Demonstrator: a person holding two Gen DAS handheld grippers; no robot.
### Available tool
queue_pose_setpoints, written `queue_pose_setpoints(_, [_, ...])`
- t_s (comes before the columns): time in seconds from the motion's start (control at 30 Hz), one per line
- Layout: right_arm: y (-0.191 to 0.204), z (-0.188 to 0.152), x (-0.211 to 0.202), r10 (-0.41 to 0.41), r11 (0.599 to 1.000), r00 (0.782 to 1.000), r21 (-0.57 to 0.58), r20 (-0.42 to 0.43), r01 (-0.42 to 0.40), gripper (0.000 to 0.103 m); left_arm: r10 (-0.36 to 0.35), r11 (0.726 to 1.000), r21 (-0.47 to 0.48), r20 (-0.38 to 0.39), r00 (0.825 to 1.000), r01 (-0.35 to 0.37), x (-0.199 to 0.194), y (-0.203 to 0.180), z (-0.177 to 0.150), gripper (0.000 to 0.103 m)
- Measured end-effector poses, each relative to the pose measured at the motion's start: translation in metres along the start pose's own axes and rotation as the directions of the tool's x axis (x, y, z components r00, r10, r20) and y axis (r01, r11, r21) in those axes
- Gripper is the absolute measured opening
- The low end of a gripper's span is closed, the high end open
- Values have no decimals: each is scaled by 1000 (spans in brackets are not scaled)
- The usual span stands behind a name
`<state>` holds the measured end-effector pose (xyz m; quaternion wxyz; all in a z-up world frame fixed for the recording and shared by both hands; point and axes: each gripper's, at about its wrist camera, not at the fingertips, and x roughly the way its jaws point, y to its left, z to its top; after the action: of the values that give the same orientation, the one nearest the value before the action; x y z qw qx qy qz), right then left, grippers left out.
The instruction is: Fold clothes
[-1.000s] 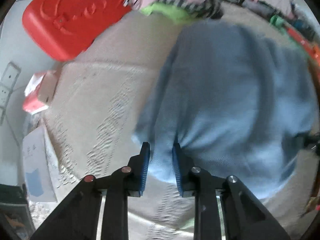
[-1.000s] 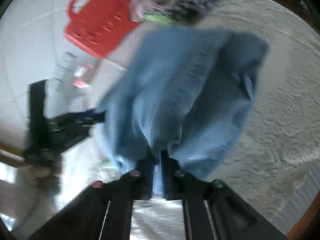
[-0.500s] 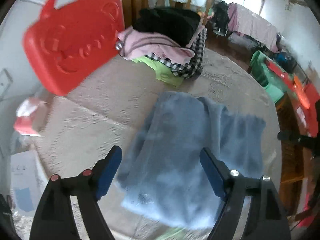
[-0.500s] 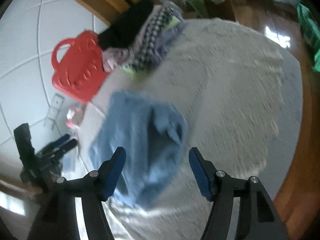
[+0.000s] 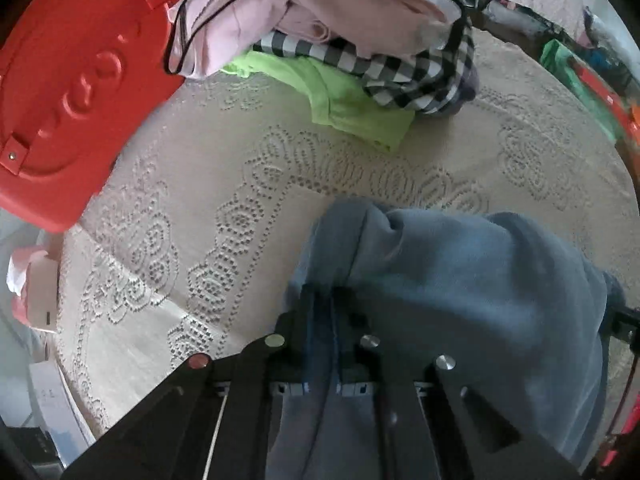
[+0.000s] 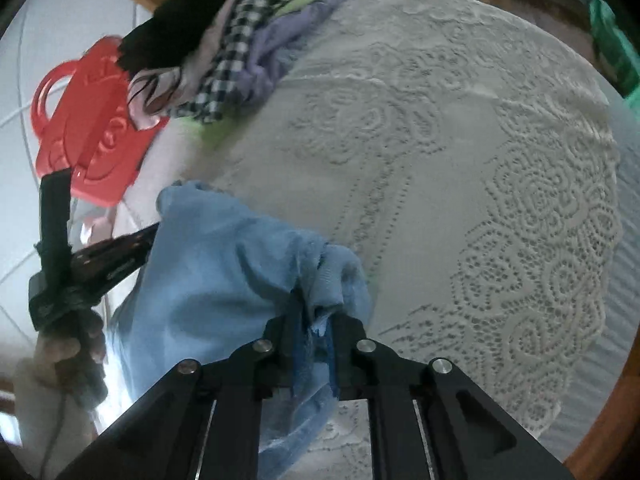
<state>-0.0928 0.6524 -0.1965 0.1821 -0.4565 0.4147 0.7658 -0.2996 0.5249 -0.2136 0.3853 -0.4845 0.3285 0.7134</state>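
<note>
A light blue garment lies bunched on the lace tablecloth. My left gripper is shut on its near left edge, and cloth runs back between the fingers. In the right wrist view my right gripper is shut on a bunched fold of the same blue garment. The left gripper shows there at the left, held in a hand, with its tips hidden in the cloth.
A pile of clothes, pink, checked and green, sits at the far side of the round table. A red plastic case stands at the far left. The pile and the case also show in the right wrist view. The table's wooden rim is at the right.
Both grippers were shut on the blue garment, opened wide and pulled back half a second ago, and are now shut on it again, close to the cloth.
</note>
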Motion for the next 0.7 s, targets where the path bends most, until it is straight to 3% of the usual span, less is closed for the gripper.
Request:
queue_pose_setpoints(0.07, [-4,-3,-12,5,1000,1000,6,27,-5,29,-34,999,-30,33,999,35,-15,10,-7,8])
queue_pose_setpoints(0.13, [-7,-6,-26,9,1000,998,11,58,-10,39,-109,990,-78,82,991,115,-38,25,-20,9])
queue_pose_setpoints(0.17, [-9,-7,-33,11,1000,997,13,73,-12,42,-125,988,-80,96,987,133,-47,29,-27,17])
queue_pose_setpoints(0.23, [-7,-13,-46,22,1000,996,-11,84,-21,46,-142,985,-83,122,982,153,-63,35,-44,54])
queue_pose_setpoints(0.27, [-6,-16,-51,32,999,996,-18,84,-31,50,-146,984,-85,133,980,158,-70,37,-54,87])
queue_pose_setpoints(0.3, [-4,-20,-54,44,999,996,-24,83,-42,53,-151,983,-87,142,978,165,-75,39,-66,98])
queue_pose_setpoints(0.4, [-1,-27,-55,59,998,996,-29,72,-57,55,-150,979,-118,134,980,166,-80,44,-94,98])
queue_pose_setpoints(0.47, [-2,-31,-54,55,998,997,-25,53,-54,56,-105,981,-153,104,989,121,-71,48,-106,97])
queue_pose_setpoints(0.53, [-2,-34,-51,49,999,998,-22,35,-49,56,-88,977,-187,75,993,101,-61,52,-118,89])
queue_pose_setpoints(0.7, [1,-31,-55,63,996,998,-59,25,-61,56,-81,943,-315,88,993,105,-64,61,-144,85])
